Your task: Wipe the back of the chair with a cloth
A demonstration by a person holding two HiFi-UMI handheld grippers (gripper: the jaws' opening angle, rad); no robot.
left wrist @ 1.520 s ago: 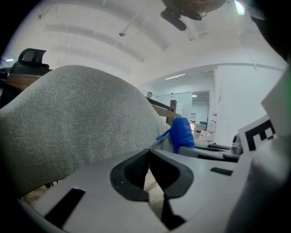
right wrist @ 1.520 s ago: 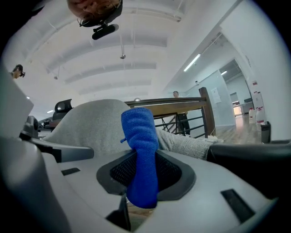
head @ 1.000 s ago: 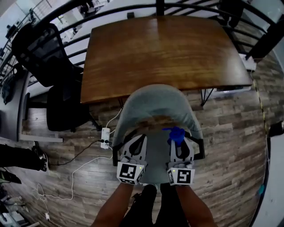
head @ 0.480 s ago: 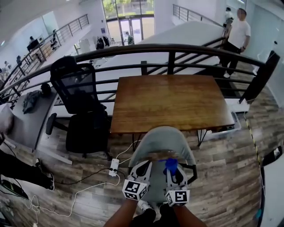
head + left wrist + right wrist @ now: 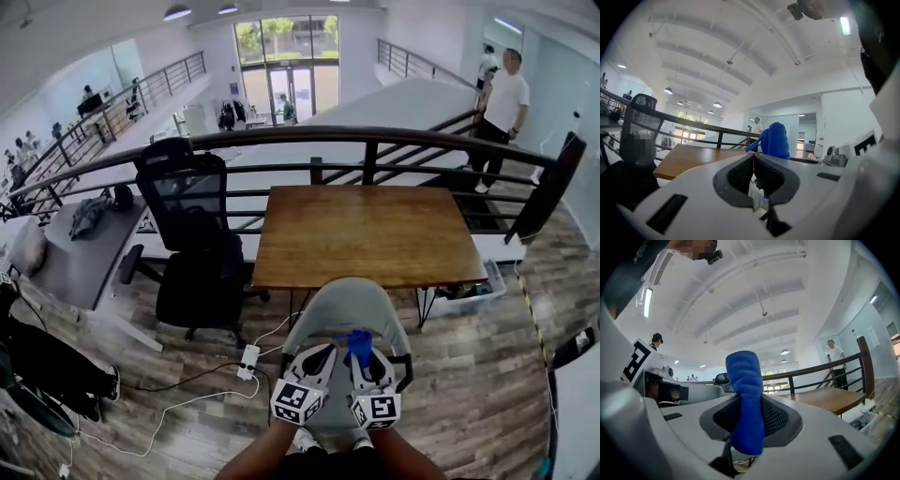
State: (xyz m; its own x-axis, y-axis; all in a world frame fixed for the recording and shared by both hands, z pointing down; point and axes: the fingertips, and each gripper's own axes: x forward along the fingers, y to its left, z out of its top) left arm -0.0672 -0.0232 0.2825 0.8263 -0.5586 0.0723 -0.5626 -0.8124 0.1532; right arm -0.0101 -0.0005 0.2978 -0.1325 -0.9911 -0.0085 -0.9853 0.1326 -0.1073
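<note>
A grey chair [image 5: 345,305] stands tucked against the wooden table, its curved back towards me. Both grippers hover over its seat, side by side, pointing at the backrest. My right gripper [image 5: 361,358] is shut on a blue cloth [image 5: 358,343], which sticks up out of its closed jaws [image 5: 747,399]. My left gripper [image 5: 317,360] is just to the left of it with its jaws together and nothing between them. In the left gripper view the blue cloth [image 5: 774,140] shows beyond the closed left gripper [image 5: 753,157].
The wooden table [image 5: 366,234] lies right behind the chair, with a black railing [image 5: 375,141] beyond it. A black office chair [image 5: 192,244] stands to the left. A white power strip [image 5: 248,361] and cables lie on the floor. A person [image 5: 502,103] stands at the far right.
The head view has lifted and now takes in much more of the room. Both grippers stay over the chair, a little closer together, the cloth still held in the right one.
</note>
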